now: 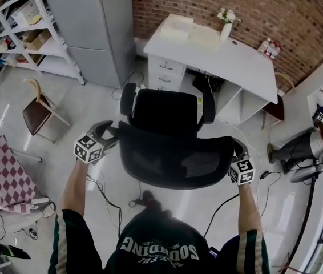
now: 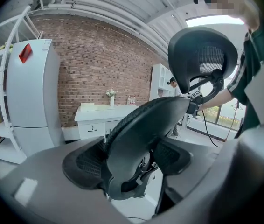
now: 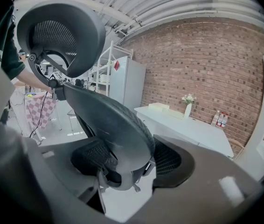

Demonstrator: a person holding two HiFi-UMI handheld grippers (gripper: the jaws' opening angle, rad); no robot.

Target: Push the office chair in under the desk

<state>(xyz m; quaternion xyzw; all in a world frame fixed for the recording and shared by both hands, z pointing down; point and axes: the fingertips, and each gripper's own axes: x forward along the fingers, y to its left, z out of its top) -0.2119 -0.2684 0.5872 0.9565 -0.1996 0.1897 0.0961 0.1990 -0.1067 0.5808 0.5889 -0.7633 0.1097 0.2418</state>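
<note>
A: Black mesh office chair [image 1: 167,112]?
B: Standing just short of white rectangular counter [image 1: 247,61], seat toward it.
A: Grips?
B: Left hand-held gripper [image 1: 111,135], right hand-held gripper [image 1: 238,152], each clamped on a backrest [image 1: 176,161] edge.

The black office chair [image 1: 167,114] stands upright on the floor, not yet under the white table [image 1: 238,59]. Its seat faces the table's front edge and stops just short of it, in front of the drawer unit [image 1: 164,73] at the table's left end. The curved mesh backrest [image 1: 176,161] is on the side away from the table, with a rounded headrest [image 2: 202,55] above it and an armrest [image 1: 127,99] on each side.
</note>
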